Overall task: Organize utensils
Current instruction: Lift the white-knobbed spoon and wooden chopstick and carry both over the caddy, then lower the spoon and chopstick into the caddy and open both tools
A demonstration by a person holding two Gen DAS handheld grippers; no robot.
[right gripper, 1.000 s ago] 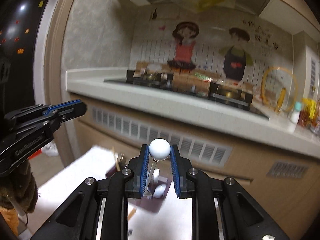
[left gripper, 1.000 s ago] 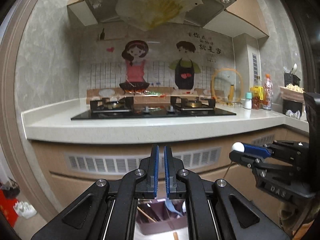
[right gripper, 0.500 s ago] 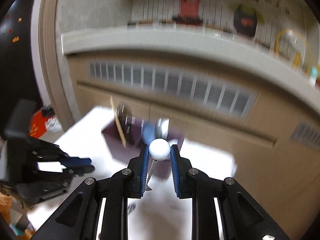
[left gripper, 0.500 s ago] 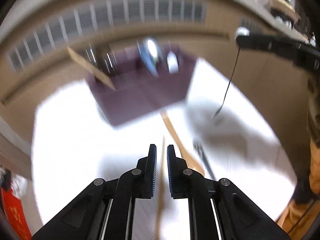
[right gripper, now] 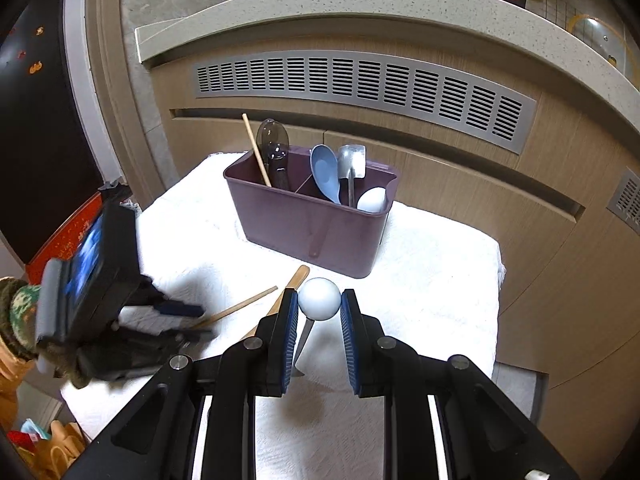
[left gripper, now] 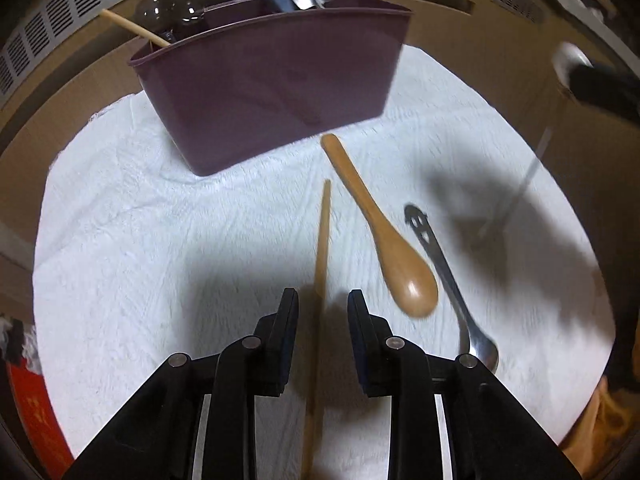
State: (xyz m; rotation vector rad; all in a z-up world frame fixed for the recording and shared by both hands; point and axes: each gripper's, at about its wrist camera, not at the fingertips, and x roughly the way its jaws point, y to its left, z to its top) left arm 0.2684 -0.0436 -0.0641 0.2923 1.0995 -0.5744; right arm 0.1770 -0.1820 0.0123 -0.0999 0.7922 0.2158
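Left gripper (left gripper: 323,316) jaws opening, straddling a loose chopstick (left gripper: 322,240) on the white-towelled surface (left gripper: 160,240); pads not yet on it. Right gripper (right gripper: 319,314) clamps a white ball-ended utensil (right gripper: 319,298). Right of the chopstick: wooden spoon (left gripper: 384,240), then steel spoon (left gripper: 448,276). Far: purple caddy (right gripper: 304,224), part-filled. Step: picking up the chopstick. Next: close, lift, drop into the caddy's left compartment.

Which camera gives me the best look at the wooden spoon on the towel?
Left wrist: the wooden spoon lies whole, bowl toward the camera. Right wrist shows only its handle tip past the right gripper.
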